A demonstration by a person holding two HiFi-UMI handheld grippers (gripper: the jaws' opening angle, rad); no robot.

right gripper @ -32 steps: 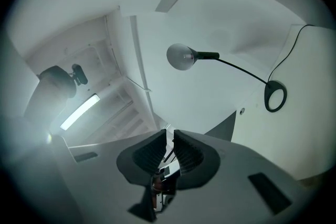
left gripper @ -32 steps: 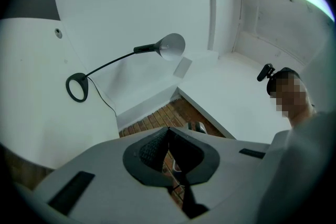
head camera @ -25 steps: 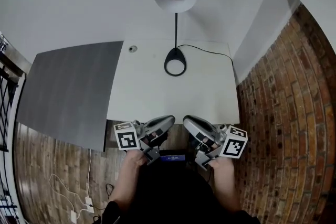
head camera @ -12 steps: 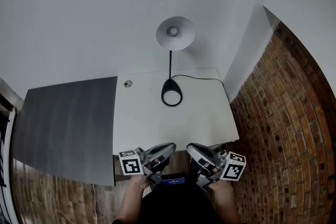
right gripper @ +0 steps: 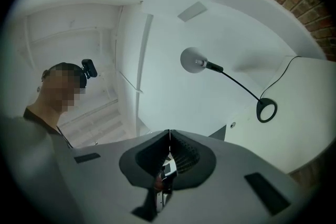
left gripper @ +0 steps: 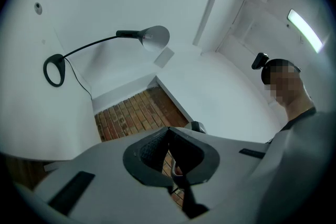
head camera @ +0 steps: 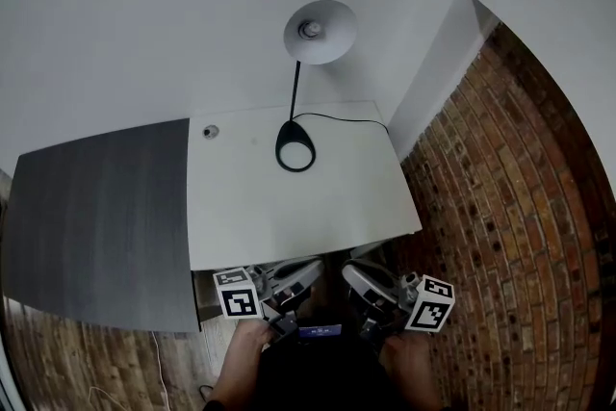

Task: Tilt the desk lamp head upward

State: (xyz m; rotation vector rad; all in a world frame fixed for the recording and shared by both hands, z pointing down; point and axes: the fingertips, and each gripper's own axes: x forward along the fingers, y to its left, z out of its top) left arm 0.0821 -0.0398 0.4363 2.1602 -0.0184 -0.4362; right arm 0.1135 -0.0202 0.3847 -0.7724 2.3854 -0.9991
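1. The left gripper and the right gripper both have their jaws closed together with nothing between them. They are held side by side just below the near edge of the tabletop. If either one arrives at the lamp closed like this, it can only shove, not take hold.
2. The reach looks long. The lamp stands at the far edge of the tabletop, well apart from both grippers, so a stretched arm may come in unsteady and overshoot.
3. The base ring sits on the tabletop near the middle of the far edge. It looks small and light. Lifting the head with one gripper alone could drag the base or tip the whole lamp, unless the other gripper steadies it.
4. The cord runs from the base toward the far right corner. A gripper passing on that side could snag it and pull the lamp round.
5. The stem is thin. Gripping there would probably bend or twist it and not tilt the head.
6. The lamp head is a smooth round shade up beyond the far edge, near the white wall. The pads could slip off its rim, or a hard push could knock it into the wall.
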